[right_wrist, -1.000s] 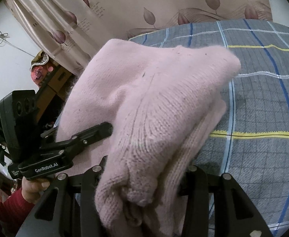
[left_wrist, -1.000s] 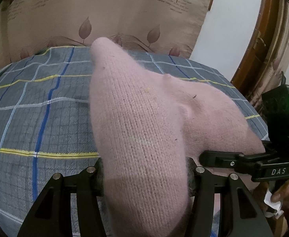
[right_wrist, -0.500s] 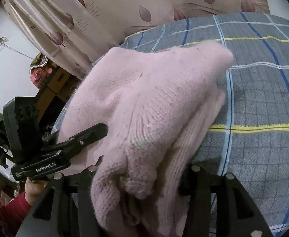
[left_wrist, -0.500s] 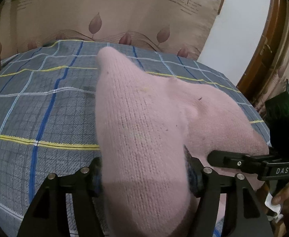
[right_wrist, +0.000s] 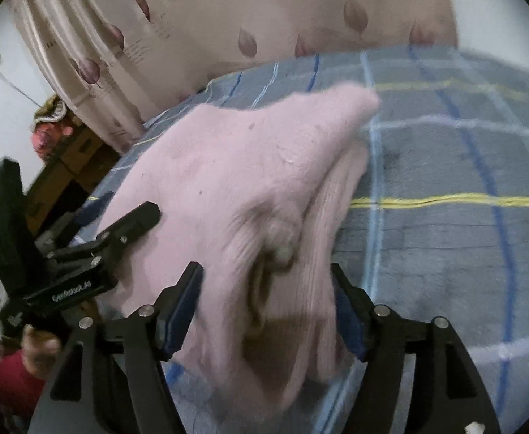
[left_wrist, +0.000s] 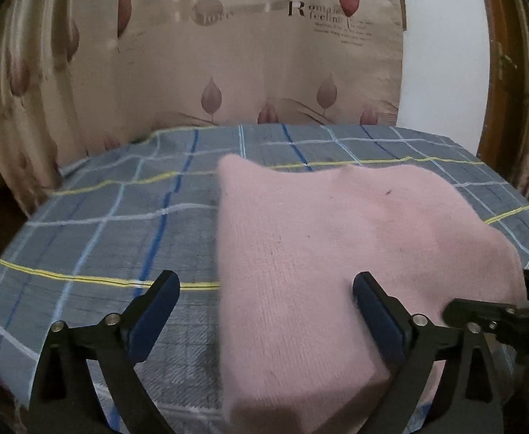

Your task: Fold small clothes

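— Lying where? Pink knit garment (left_wrist: 322,253) resting flat on the plaid blanket (left_wrist: 120,224), running away toward the curtain (left_wrist: 228,54).

— Left gripper (left_wrist: 264,311)? Just opening wide, gripping nothing, garment's near edge between the jaws.

— Right gripper (right_wrist: 266,311)? Opening too, straddling the bunched near end, pads looking clear.

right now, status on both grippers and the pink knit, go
Left gripper open, jaws just opening. Right gripper open too, just released. Pink knit lying on plaid blanket. Nothing in the way.

Home bedroom, plaid bedspread (left_wrist: 127,224), leaf-print curtain (left_wrist: 250,72), wooden furniture (right_wrist: 73,166)
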`<state>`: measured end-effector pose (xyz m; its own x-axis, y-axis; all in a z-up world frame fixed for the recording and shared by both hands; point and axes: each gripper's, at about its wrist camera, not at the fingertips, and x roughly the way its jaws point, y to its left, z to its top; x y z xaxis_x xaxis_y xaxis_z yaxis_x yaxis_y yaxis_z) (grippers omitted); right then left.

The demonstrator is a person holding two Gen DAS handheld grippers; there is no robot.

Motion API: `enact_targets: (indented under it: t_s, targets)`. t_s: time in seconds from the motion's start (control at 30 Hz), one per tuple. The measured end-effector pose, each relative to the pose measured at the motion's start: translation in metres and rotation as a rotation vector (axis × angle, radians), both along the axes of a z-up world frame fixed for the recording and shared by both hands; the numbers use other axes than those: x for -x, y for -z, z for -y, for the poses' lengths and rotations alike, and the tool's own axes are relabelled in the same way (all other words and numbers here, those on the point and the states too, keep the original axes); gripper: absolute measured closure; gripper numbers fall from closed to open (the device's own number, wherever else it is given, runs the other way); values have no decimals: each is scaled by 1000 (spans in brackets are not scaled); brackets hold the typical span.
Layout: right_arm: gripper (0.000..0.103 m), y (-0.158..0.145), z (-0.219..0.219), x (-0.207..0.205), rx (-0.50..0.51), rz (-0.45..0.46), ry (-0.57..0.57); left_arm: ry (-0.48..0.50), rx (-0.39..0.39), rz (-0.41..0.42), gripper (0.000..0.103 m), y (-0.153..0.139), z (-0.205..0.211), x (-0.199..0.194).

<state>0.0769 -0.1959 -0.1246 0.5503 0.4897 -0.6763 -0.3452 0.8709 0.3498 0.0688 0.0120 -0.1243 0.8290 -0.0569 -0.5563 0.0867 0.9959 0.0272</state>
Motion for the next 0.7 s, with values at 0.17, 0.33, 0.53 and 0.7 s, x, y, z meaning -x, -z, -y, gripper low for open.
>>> enact_targets:
  t_s: [0.17,0.33,0.53,0.7]
  targets:
    - [28,-20,-3,40,91,135,66,-27,-4,81,4,-22,2,24]
    - [28,-30,7,61,66,171,92,-5,16,157,0,-46,8,48]
    - [28,-43,12,72,41,199,93,60,109,170,0,-73,12,63]
    - [28,-47,13,78,32,206,93,81,138,136,0,-83,14,63]
